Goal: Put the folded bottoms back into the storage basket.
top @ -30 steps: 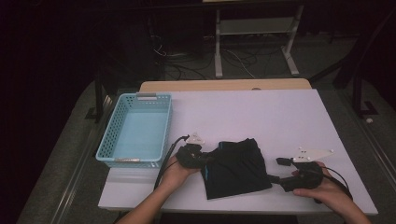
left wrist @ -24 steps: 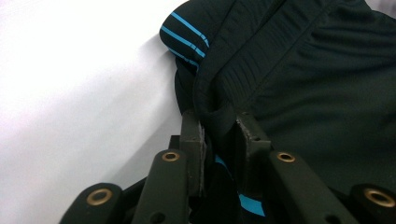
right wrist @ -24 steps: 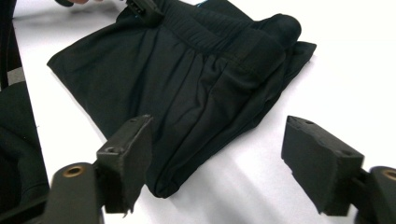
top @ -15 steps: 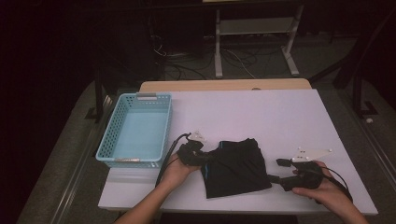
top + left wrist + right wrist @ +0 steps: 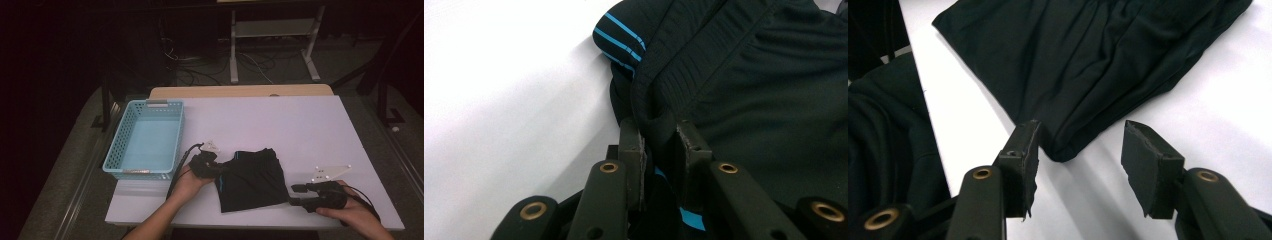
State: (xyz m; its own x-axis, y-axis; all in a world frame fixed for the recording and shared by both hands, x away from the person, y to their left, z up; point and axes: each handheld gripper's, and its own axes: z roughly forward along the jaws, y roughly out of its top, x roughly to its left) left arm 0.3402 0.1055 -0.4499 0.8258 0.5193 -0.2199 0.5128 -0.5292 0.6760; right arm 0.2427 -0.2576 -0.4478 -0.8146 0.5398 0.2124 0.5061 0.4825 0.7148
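Nearest the front table edge, right: right gripper, black, two-jawed, grey three-cornered plate on top, held in a hand. Jaws apart, just been closing, a corner of cloth lying between them, pads not pressing on it; seen close in the right gripper view.

Front edge, left of centre: left gripper, black, cable trailing toward the near edge, held in a hand on a bare forearm. Jaws drawn nearly together, pinching a bunched fold at the garment's left edge.

Between the two grippers: black fabric shorts with thin blue stripes and a ribbed waistband, lying flat on the white rectangular tabletop, front centre, near corner just inside the right gripper's jaws.

Further back, left: light blue plastic lattice basket, rectangular, on the table's left edge, just beside the left gripper, apart from the shorts.

Beyond the table: pale metal stand on a dark floor with loose cables.
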